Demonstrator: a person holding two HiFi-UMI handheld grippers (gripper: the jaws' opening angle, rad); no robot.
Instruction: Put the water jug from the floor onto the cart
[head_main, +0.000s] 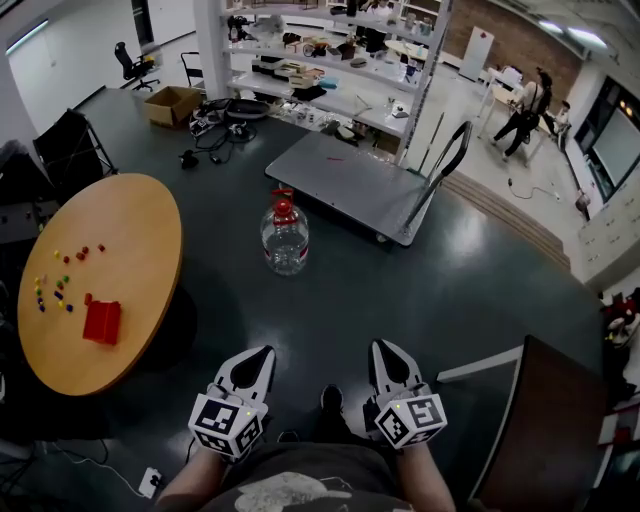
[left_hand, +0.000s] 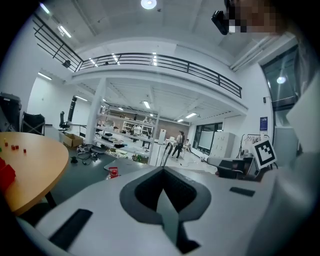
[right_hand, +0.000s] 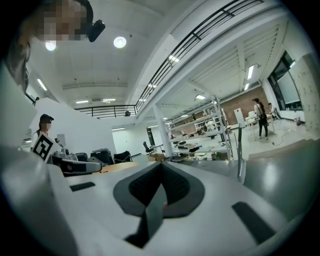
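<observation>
Clear plastic water jug (head_main: 285, 240) with a red cap (head_main: 283, 206), standing upright on the dark grey floor (head_main: 330, 300). Its long axis is vertical, so the red top faces up toward the head view. Beyond the jug and just to its right lies the grey flat-deck platform cart (head_main: 340, 180), with a black hoop push handle (head_main: 448, 160) at its right end. Jug and cart are near each other but apart.

At the lower edge of the head view, the white left gripper (head_main: 264, 356) and white right gripper (head_main: 382, 352), each with a marker cube, point forward side by side. Each gripper's own view shows its two jaws brought together to a single tip with nothing between them.

Key relation: the jug lies ahead of both grippers and well apart from them. It sits left of the midline between the pair, so the left gripper is the nearer one. In the left gripper view only the red cap (left_hand: 113, 172) shows above the jaw housing, left of the jaw tip, so that gripper points a little to the right of the jug.

Judgement: the task is at its approach stage. The jaws must part before any hold. The lift would then carry the jug away from the person and slightly rightward onto the deck.
</observation>
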